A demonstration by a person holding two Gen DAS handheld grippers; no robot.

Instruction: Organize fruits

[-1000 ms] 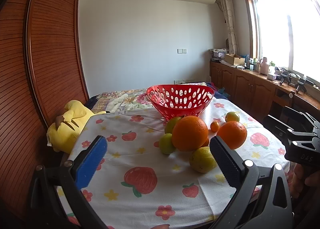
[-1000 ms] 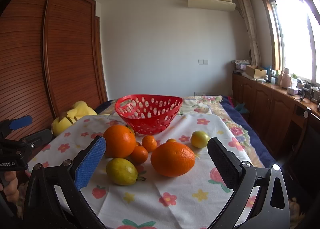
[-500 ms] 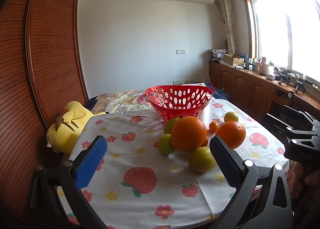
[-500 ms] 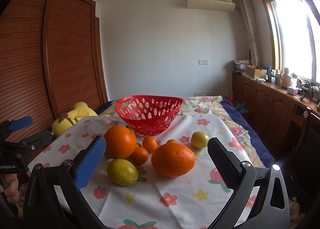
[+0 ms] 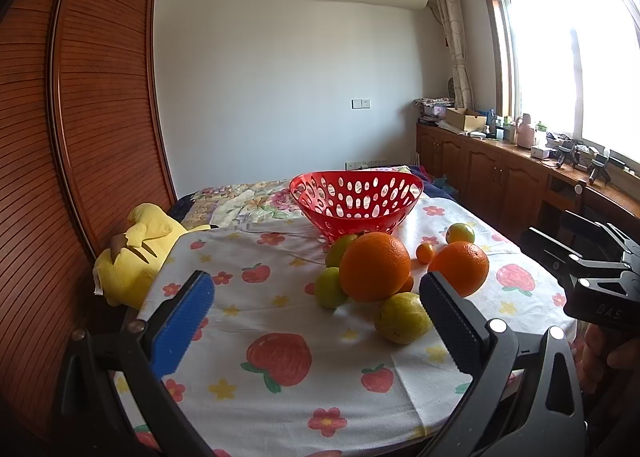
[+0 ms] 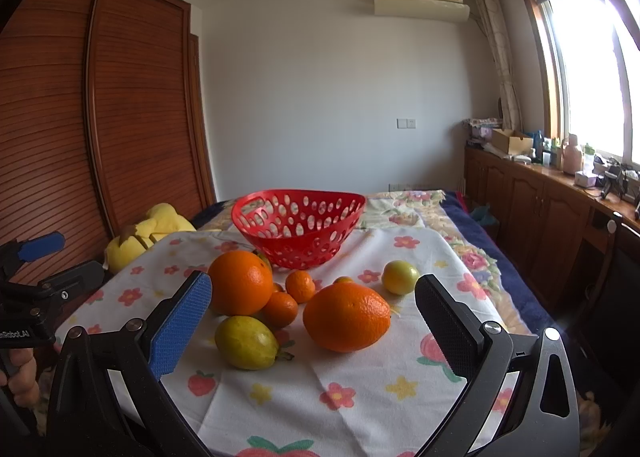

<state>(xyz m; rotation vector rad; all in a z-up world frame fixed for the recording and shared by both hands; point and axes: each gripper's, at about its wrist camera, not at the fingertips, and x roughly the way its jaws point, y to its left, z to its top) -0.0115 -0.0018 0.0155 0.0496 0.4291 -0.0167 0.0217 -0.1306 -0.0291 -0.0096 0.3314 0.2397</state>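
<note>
A red perforated basket [image 5: 354, 205] [image 6: 298, 225] stands empty at the far side of the cloth-covered table. In front of it lie two large oranges [image 5: 375, 267] [image 6: 346, 316], small tangerines [image 6: 301, 286], and green-yellow fruits [image 5: 402, 318] [image 6: 245, 342]. My left gripper [image 5: 316, 317] is open and empty, hovering near the table's front left. My right gripper [image 6: 313, 315] is open and empty, facing the nearer large orange from the table's front right. Each gripper shows at the edge of the other's view.
The table carries a white cloth [image 5: 280, 353] printed with fruit and flowers. A yellow plush toy [image 5: 132, 253] lies at the table's left edge by a wooden wardrobe [image 5: 80, 129]. Wooden cabinets [image 6: 540, 213] with clutter run under the window on the right.
Both grippers have drifted very slightly; the fruits and basket have not moved. Both stay open.
</note>
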